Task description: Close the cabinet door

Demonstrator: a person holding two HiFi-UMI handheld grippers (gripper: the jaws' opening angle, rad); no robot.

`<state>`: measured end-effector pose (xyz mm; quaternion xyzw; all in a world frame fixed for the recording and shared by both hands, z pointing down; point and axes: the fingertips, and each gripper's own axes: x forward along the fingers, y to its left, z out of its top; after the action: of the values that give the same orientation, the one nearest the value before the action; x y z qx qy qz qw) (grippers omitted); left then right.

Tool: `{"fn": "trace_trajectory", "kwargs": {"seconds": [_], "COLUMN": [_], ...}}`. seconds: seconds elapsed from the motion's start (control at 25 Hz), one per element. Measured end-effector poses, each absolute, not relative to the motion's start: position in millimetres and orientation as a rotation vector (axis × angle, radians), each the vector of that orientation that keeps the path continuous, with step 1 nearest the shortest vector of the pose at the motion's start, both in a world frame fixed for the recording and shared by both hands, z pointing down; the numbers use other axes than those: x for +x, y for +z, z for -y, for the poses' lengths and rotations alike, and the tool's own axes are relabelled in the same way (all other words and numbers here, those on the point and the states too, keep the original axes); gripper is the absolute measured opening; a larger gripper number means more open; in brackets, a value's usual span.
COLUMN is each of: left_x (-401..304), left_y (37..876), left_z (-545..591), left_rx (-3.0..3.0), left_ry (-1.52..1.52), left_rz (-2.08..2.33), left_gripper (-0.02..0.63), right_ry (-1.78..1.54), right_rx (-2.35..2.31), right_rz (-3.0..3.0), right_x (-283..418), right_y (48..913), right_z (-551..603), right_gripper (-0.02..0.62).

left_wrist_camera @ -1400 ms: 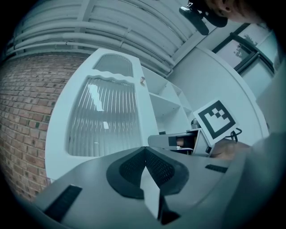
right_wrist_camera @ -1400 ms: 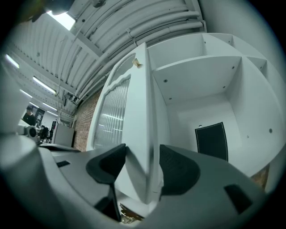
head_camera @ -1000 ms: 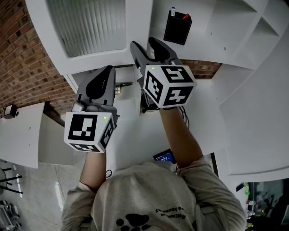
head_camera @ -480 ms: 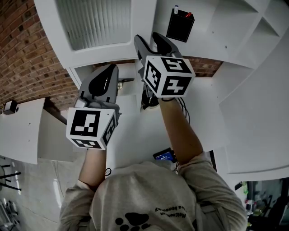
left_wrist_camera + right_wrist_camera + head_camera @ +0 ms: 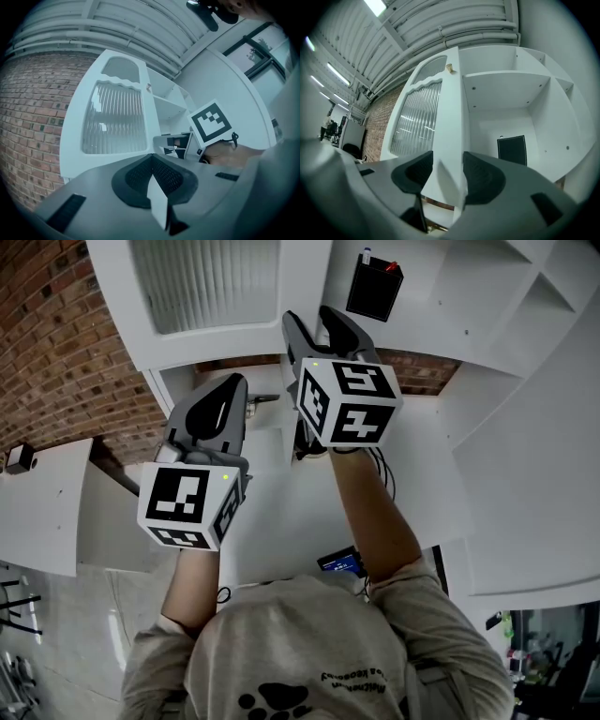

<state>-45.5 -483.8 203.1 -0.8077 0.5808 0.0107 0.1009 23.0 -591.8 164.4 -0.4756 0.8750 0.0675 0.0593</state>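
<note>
brick wall point(image 5: 56, 352), ribbed ceiling point(image 5: 440, 18), strip lights point(image 5: 376, 5) overhead, dark-framed window point(image 5: 253, 58)

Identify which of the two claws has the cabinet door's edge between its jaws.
The right claw: its jaws have just been closing on the cabinet door's edge; the left claw is shut, empty.

Door edge point(image 5: 451, 117) ahead; shelf bay point(image 5: 497, 123) beside seemingly open.

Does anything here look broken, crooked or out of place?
Nothing looks damaged or spilled. The cabinet door merely stands open, its edge between the fingers of the right gripper, which have just been closing round it. A black box sits inside the cabinet.
</note>
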Motion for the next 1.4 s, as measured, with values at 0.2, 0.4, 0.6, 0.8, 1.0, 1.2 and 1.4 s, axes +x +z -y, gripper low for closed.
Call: {"fn": "trace_trajectory", "kwargs": {"seconds": [0.2,0.4,0.6,0.8,1.0,1.2,1.4], "left_x": [-52,-60,-63,-67,-69,-71,-75], "left_y": [206,205,211,217,219,224,231], "left_z": [472,458,441,426,415,402,389], "left_rx": [-2.399,-2.404,-2.407,-2.413,-2.396,-2.376,-2.354], "left_ry": [0.042,0.062,0.072,0.070,0.069,0.065,0.069], "left_rz": [-1.715,-1.716,-1.709,-1.706,-1.701,-1.714,-1.743], "left_gripper": [0.008,0.008,0.008,0.008,0.008,0.008,0.008], "right_ry": [0.217,0.229,0.218,0.181,0.236,0.323,0.366], "right_rx": [-1.435,-1.414,-1.398,-1.420,-1.423,-1.413,-1.390], "right_rz": [-2.634,-2.637,-2.636,-2.614,-2.582,-2.561,-2.568], "right_x": [19,10,4,6,7,7,-2], "right_y": [162,162,177,194,197,196,205], "right_z": [572,545,513,488,459,430,405], "right_gripper": [0.214,0.209,0.165,0.059,0.035,0.032,0.031]}}
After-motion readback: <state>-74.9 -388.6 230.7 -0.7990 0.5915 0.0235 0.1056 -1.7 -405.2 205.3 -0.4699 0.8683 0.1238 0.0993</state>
